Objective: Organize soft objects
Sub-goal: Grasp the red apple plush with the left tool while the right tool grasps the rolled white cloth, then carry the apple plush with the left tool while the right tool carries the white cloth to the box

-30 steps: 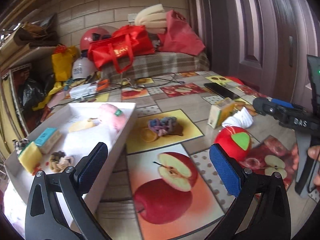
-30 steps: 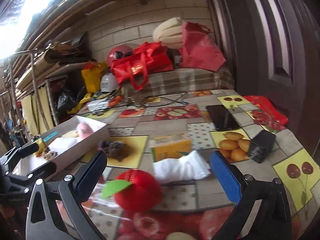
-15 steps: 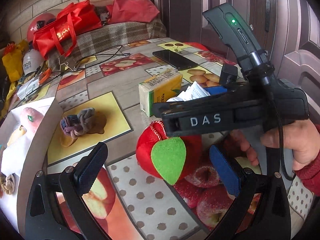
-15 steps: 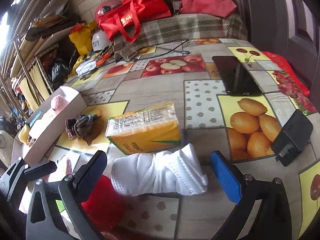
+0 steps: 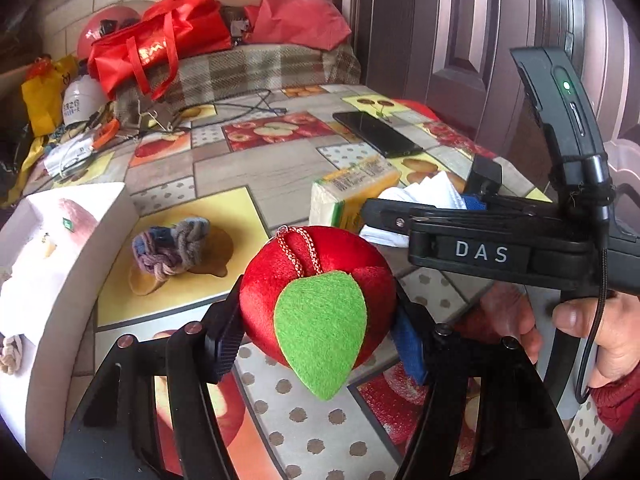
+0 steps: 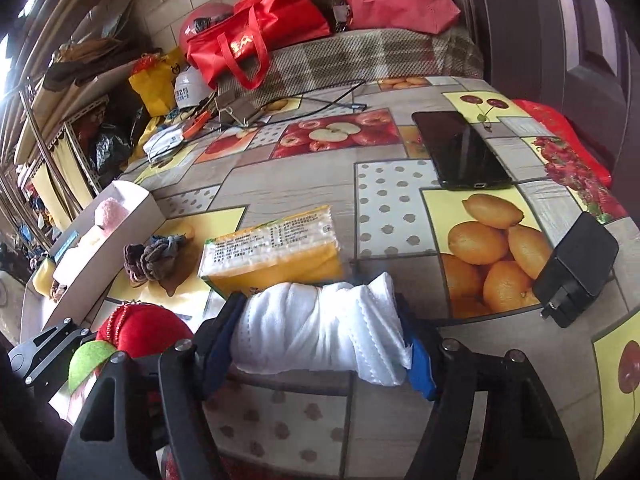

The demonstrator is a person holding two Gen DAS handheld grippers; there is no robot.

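Both grabs on: left gripper fingers just closed, pinching plush apple; right gripper closing fingers squeeze white cloth roll. Both on surface, white box half-filled; knotted rope toy, tissue pack left.

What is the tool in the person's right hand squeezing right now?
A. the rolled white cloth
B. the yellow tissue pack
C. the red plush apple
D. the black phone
A: the right gripper has just been closing, and its pads press both ends of the rolled white cloth.
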